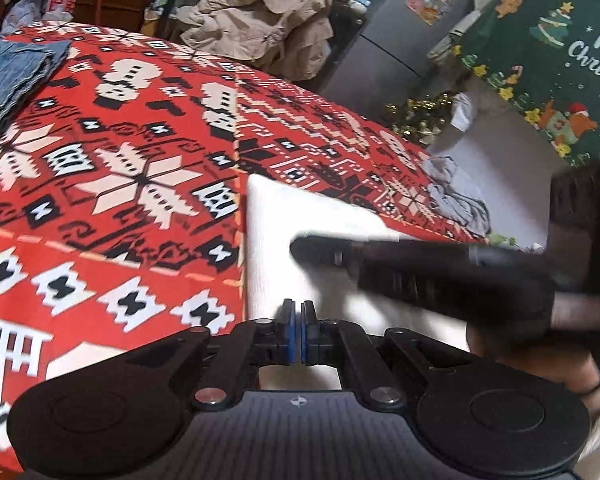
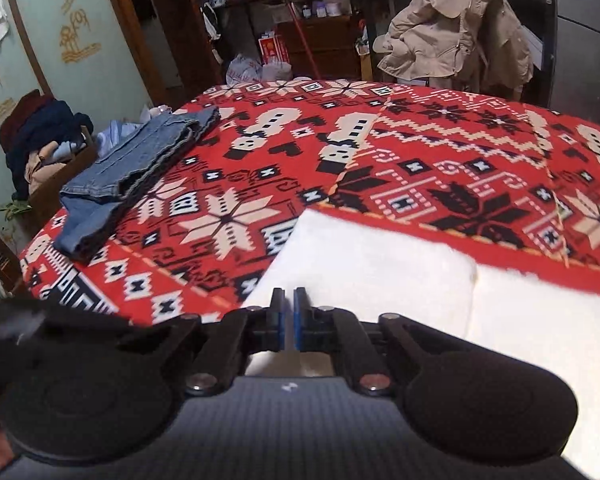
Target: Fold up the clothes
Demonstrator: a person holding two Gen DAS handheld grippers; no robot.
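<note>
A white cloth point(image 1: 276, 240) lies on the red patterned table cover point(image 1: 120, 184), with a fold line across it in the right wrist view point(image 2: 380, 272). My left gripper point(image 1: 299, 320) sits over the cloth's near left part. Its blue pads are pressed together on a thin sliver of white fabric. My right gripper point(image 2: 288, 316) is over the near edge, its pads closed on a narrow strip of white. In the left wrist view the right gripper point(image 1: 420, 268) crosses the cloth as a dark blur. The left gripper point(image 2: 16, 320) is a blur at the lower left of the right wrist view.
Folded blue jeans point(image 2: 140, 160) lie at the table's far left point(image 1: 12, 72). A crumpled grey garment point(image 1: 456, 196) sits at the right edge. A beige jacket point(image 2: 452, 24) hangs on a chair behind the table. A box of clothes point(image 2: 48, 140) stands at the left.
</note>
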